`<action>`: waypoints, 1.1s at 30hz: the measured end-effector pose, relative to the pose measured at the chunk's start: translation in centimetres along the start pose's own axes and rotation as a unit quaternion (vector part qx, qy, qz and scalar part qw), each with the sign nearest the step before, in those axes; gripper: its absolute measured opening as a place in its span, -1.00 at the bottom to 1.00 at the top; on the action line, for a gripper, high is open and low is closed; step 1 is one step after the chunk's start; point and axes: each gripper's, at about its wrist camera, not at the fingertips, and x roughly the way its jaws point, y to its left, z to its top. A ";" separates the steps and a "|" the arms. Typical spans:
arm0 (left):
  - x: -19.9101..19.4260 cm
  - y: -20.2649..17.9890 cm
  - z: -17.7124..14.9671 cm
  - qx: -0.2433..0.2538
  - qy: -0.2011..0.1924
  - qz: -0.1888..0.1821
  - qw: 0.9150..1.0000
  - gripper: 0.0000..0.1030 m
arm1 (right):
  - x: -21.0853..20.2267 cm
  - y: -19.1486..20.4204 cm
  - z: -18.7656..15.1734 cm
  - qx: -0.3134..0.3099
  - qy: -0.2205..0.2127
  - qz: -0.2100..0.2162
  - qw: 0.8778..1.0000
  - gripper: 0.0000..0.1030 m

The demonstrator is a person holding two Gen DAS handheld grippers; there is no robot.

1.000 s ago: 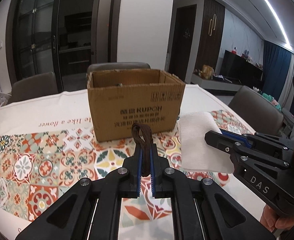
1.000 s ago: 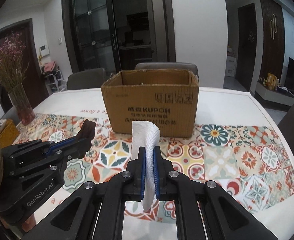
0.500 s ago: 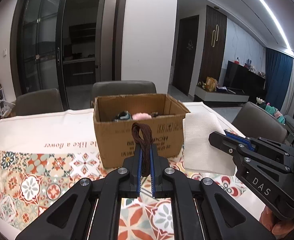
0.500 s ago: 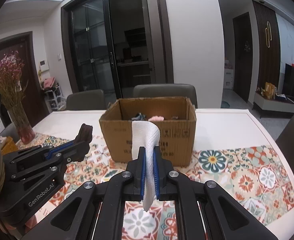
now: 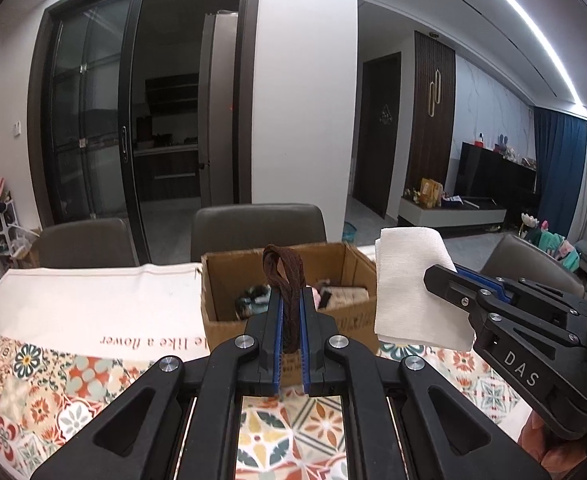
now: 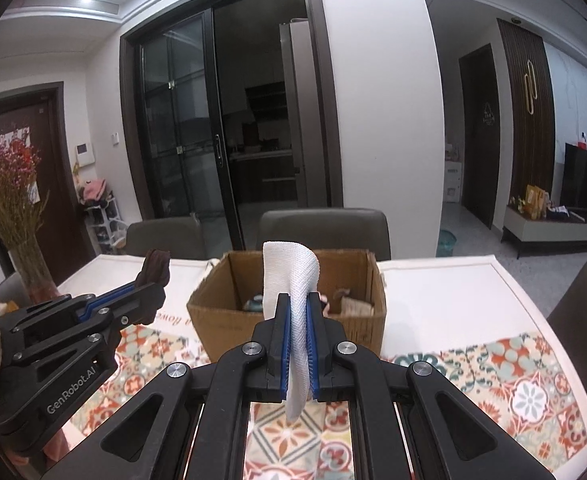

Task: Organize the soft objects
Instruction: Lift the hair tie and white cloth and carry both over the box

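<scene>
My left gripper is shut on a folded brown cloth strip and holds it in the air in front of an open cardboard box. My right gripper is shut on a folded white cloth, also raised in front of the box. The box holds several soft items, among them a teal one and a pink one. The right gripper and white cloth show in the left wrist view, the left gripper and brown cloth in the right wrist view.
The box stands on a table with a patterned tile cloth and a white cloth behind it. Grey chairs stand around the table. A vase of dried pink flowers stands at the table's left.
Both grippers have risen with their cloths. The box now sits lower in view and its inside with the soft items shows.
</scene>
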 end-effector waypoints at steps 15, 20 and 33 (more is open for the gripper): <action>3.3 0.7 3.1 0.003 -0.006 0.009 1.000 -0.83 | 2.8 -0.3 2.7 -0.010 -0.018 -0.002 1.000 -0.84; 4.8 0.8 3.8 0.004 0.001 0.012 1.000 -0.83 | 4.2 -0.1 3.5 -0.017 -0.017 -0.002 1.000 -0.84; 10.2 1.0 4.3 0.016 0.055 0.018 0.998 -0.83 | 9.7 -2.0 4.8 -0.010 0.030 0.006 0.999 -0.83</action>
